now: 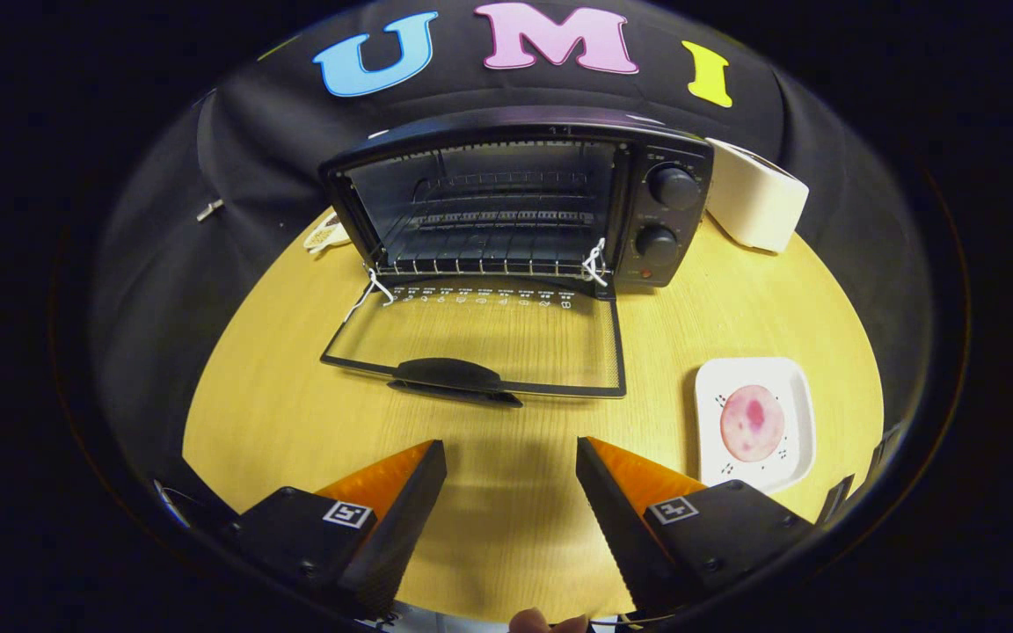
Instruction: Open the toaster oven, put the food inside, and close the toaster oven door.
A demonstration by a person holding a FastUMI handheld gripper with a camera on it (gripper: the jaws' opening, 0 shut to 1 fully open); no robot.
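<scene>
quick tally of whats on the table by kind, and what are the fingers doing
toaster oven, door down flat: 1
white plate: 1
round pink food slice on that plate: 1
white box-like appliance beside the oven: 1
total: 4
gripper: fingers apart, nothing between them, short of the door handle

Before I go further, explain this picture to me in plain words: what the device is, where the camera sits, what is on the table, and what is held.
This is no robot arm. A person carries a hand-held tool, and the camera rides on it, looking forward along its two fingers. Those are the tongs; they stand open and hold nothing, over bare table.

Beyond them on the round wooden table stands a black toaster oven. Its glass door is already folded down flat toward the tongs, showing the wire rack inside.

Beside the right finger lies a white square plate with a round pink slice of food. A white box-like object stands next to the oven's knobs.
</scene>
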